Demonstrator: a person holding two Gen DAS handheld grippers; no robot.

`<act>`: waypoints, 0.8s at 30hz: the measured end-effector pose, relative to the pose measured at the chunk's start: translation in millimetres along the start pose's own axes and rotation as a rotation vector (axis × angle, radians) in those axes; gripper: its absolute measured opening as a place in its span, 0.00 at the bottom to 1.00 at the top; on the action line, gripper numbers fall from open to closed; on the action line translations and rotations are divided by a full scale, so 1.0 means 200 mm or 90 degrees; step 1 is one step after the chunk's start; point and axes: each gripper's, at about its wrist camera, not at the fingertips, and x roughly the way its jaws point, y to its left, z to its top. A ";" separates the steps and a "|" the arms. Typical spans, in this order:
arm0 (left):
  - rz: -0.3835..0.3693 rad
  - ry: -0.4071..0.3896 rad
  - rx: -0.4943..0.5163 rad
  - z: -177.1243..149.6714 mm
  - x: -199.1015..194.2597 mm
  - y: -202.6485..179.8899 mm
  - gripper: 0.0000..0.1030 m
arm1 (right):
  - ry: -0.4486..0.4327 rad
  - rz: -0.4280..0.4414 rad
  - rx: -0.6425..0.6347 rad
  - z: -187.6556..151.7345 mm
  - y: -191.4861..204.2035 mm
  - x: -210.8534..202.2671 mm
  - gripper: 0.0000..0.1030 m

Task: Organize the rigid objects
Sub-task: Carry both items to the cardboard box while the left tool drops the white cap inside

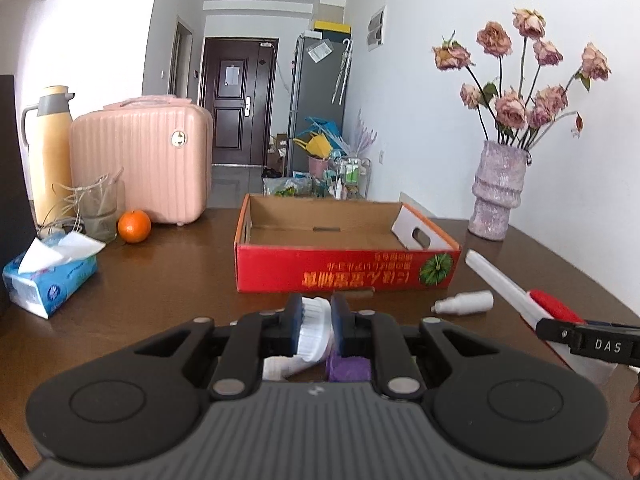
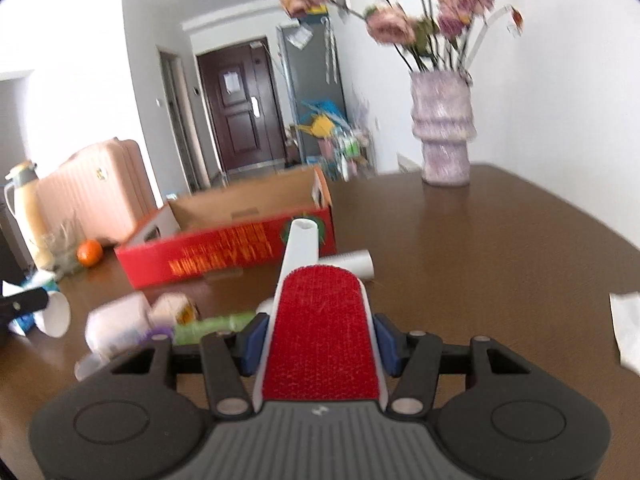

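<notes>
My left gripper [image 1: 316,322] is shut on a white ribbed cup-like object [image 1: 314,332], held just above the table in front of the red cardboard box [image 1: 344,272], which is open and empty. My right gripper [image 2: 320,340] is shut on a white lint brush with a red pad [image 2: 324,320]; its handle points toward the box [image 2: 224,252]. The brush also shows in the left wrist view [image 1: 520,292] at the right. A small white bottle [image 1: 464,303] lies on the table near the box. A purple item [image 1: 347,368] lies under my left gripper.
A pink case [image 1: 142,156], a yellow thermos [image 1: 50,152], a glass jar [image 1: 98,208], an orange [image 1: 134,226] and a tissue pack [image 1: 48,276] stand at the left. A vase of dried roses [image 1: 498,192] is at the right. Several bottles [image 2: 120,328] lie left of my right gripper.
</notes>
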 end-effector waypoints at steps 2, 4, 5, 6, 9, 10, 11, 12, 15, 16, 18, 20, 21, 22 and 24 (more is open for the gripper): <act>0.001 -0.008 0.000 0.05 0.02 0.00 0.16 | -0.018 0.009 -0.005 0.06 0.02 0.01 0.53; 0.002 -0.016 0.001 0.09 0.04 -0.01 0.16 | -0.034 0.020 -0.009 0.13 0.05 0.03 0.53; 0.002 -0.019 0.001 0.12 0.05 -0.01 0.16 | -0.042 0.024 -0.012 0.16 0.06 0.05 0.53; 0.001 -0.022 0.001 0.15 0.06 -0.01 0.16 | -0.050 0.028 -0.016 0.20 0.08 0.07 0.53; 0.004 -0.028 0.003 0.22 0.12 -0.02 0.16 | -0.068 0.041 -0.022 0.28 0.13 0.13 0.53; 0.005 -0.030 0.003 0.24 0.14 -0.02 0.16 | -0.073 0.047 -0.025 0.31 0.14 0.15 0.53; 0.005 -0.031 0.004 0.26 0.16 -0.03 0.16 | -0.078 0.051 -0.030 0.34 0.16 0.18 0.53; 0.005 -0.033 0.004 0.28 0.19 -0.03 0.16 | -0.081 0.055 -0.033 0.36 0.18 0.20 0.53; 0.007 -0.038 0.002 0.35 0.27 -0.03 0.16 | -0.093 0.073 -0.037 0.44 0.22 0.29 0.53; 0.008 -0.038 0.001 0.37 0.30 -0.03 0.16 | -0.096 0.077 -0.038 0.46 0.25 0.32 0.53; 0.011 -0.039 -0.002 0.41 0.37 -0.02 0.16 | -0.102 0.085 -0.039 0.50 0.28 0.38 0.53; 0.014 -0.040 -0.004 0.44 0.43 -0.01 0.16 | -0.106 0.093 -0.039 0.54 0.30 0.45 0.53; 0.016 -0.040 -0.004 0.46 0.47 -0.01 0.16 | -0.109 0.096 -0.040 0.55 0.32 0.49 0.53; 0.017 -0.041 -0.004 0.47 0.50 -0.01 0.16 | -0.111 0.098 -0.040 0.57 0.33 0.53 0.53; 0.018 -0.041 -0.004 0.50 0.57 -0.01 0.16 | -0.114 0.101 -0.043 0.60 0.36 0.60 0.53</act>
